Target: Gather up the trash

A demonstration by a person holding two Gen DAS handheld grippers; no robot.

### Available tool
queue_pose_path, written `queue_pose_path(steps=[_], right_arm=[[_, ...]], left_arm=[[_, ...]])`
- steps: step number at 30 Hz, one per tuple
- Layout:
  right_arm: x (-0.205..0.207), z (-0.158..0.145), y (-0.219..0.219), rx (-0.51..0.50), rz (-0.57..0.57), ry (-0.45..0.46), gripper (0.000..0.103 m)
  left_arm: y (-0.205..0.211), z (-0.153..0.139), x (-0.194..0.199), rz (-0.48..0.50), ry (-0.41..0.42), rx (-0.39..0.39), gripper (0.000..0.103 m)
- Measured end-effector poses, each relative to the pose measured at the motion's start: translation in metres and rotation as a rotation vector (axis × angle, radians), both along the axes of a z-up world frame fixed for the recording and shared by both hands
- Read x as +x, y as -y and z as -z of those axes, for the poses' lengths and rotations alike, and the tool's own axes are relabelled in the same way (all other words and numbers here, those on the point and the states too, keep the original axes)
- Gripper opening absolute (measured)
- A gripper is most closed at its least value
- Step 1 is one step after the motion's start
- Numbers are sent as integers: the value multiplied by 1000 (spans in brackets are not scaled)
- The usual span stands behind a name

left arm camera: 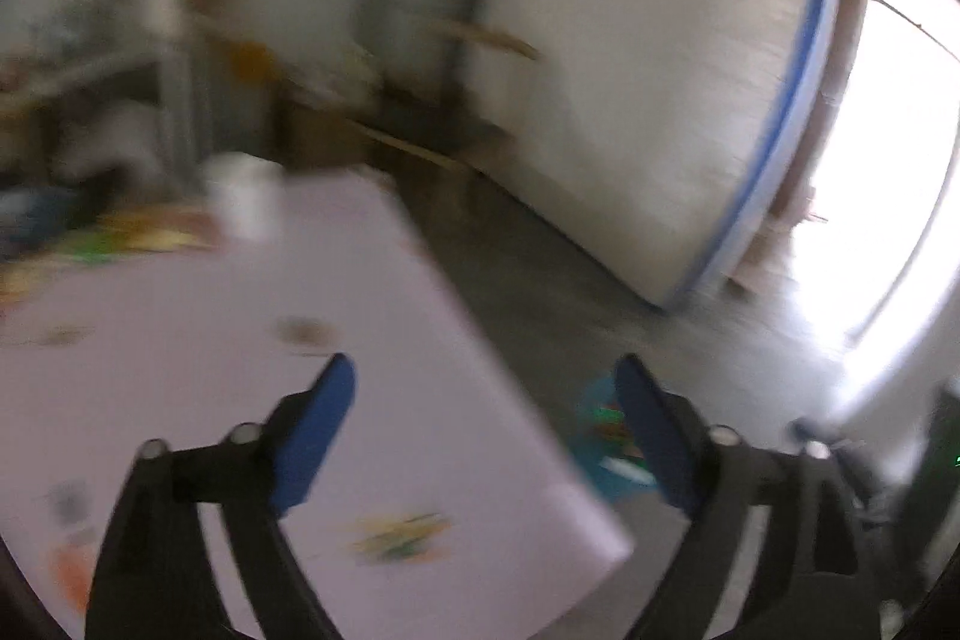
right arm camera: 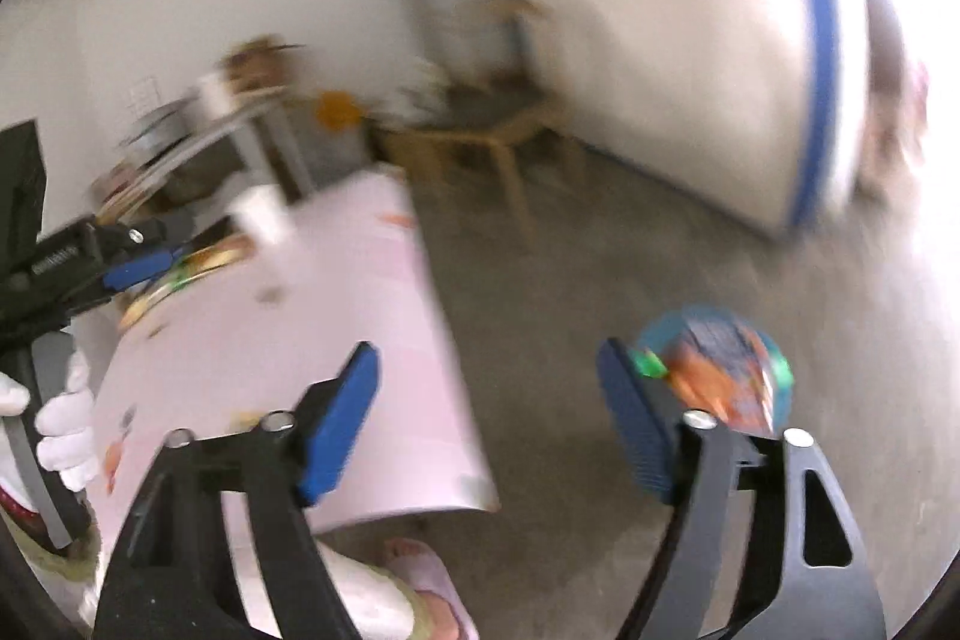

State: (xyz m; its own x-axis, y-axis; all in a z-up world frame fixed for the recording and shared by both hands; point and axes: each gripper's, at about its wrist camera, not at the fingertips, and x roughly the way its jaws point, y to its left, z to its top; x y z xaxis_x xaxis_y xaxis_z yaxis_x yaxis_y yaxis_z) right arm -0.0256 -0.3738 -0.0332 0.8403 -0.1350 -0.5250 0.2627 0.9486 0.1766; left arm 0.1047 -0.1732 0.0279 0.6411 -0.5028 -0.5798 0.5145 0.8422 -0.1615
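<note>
A pale pink table (left arm camera: pixel 180 370) is standing on a grey concrete floor (right arm camera: pixel 600 280), a mattress (left arm camera: pixel 660 70) leaning against the far wall. The left gripper (left arm camera: pixel 483 394) is hanging over the table's edge, released and empty; a blurred wrapper (left arm camera: pixel 399 538) is lying on the table nearer the camera than its tips. The right gripper (right arm camera: pixel 487 376) is also gaping, holding nothing. A blue bin (right arm camera: pixel 717 370) of colourful trash is sitting on the floor just behind its right finger. Only the right view is showing a white-gloved hand (right arm camera: pixel 63 430) and a wooden chair (right arm camera: pixel 492 130).
</note>
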Motion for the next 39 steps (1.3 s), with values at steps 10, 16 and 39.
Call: queue_pose_path(steps=[10, 16, 39], right_arm=[[-3, -9, -135, -44, -219, -95, 95], [-10, -10, -157, -176, -153, -167, 95], [-35, -8, -158, -268, -4, -233, 95]], left_arm=[[-154, 13, -97, -431, -73, 75, 98], [-183, 32, -129, -559, -105, 152, 98], [-154, 30, -147, -449, -93, 120, 98]])
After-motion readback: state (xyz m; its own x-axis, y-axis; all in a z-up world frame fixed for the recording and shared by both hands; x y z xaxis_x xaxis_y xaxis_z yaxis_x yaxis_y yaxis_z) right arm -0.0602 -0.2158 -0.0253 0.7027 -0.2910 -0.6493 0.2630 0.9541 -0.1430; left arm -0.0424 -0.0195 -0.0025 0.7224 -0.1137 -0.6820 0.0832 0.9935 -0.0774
